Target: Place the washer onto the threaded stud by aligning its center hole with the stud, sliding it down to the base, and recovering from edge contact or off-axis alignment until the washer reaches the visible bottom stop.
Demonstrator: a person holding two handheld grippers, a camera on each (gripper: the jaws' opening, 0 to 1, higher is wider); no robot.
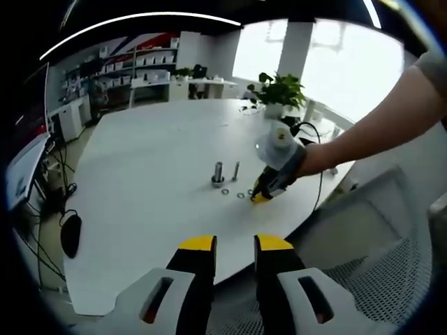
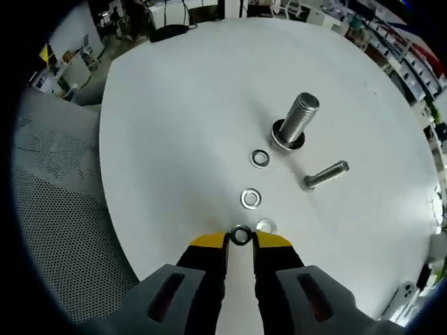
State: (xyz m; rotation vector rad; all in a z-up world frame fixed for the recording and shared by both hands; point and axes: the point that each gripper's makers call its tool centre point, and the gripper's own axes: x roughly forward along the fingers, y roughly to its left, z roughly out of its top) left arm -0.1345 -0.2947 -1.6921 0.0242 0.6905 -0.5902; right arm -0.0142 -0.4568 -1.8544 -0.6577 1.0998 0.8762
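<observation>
1. The broad white round-edged table [image 2: 174, 105] carries all the action, its pale top bare apart from a small cluster of hardware; in the left gripper view the same table [image 1: 154, 181] stretches out towards shelves and a leafy green potted plant [image 1: 279, 91] at the far edge.
2. A grey perforated mesh chair seat [image 2: 56, 209] sits off the table's edge, close under the cameras.
3. The left gripper [image 1: 234, 244], grey-bodied with yellow-tipped jaws, hovers short of the table's near rim, jaws parted by a narrow gap with nothing between them.
4. The right gripper [image 2: 240, 241], same yellow tips, is down at the table; seen from the left gripper view, the right gripper [image 1: 264, 192] reaches in on a person's bare forearm [image 1: 377, 118], tips touching the surface beside the washers.
5. The big silver threaded stud [image 2: 299, 118] stands upright on a dark round base, and it is unoccupied.
6. A smaller silver bolt [image 2: 325, 174] stands just beside the stud, leaning away in this fisheye view.
7. Here is the key piece: a small silver ring washer [image 2: 240, 235] is pinched right between the right gripper's yellow tips, at table level, well short of the stud.
8. Three more flat silver washers lie loose: one [image 2: 264, 226] just beside the pinched one, one [image 2: 251, 198] further along, and one [image 2: 260, 158] nearest the stud's base, all apart from each other.
</observation>
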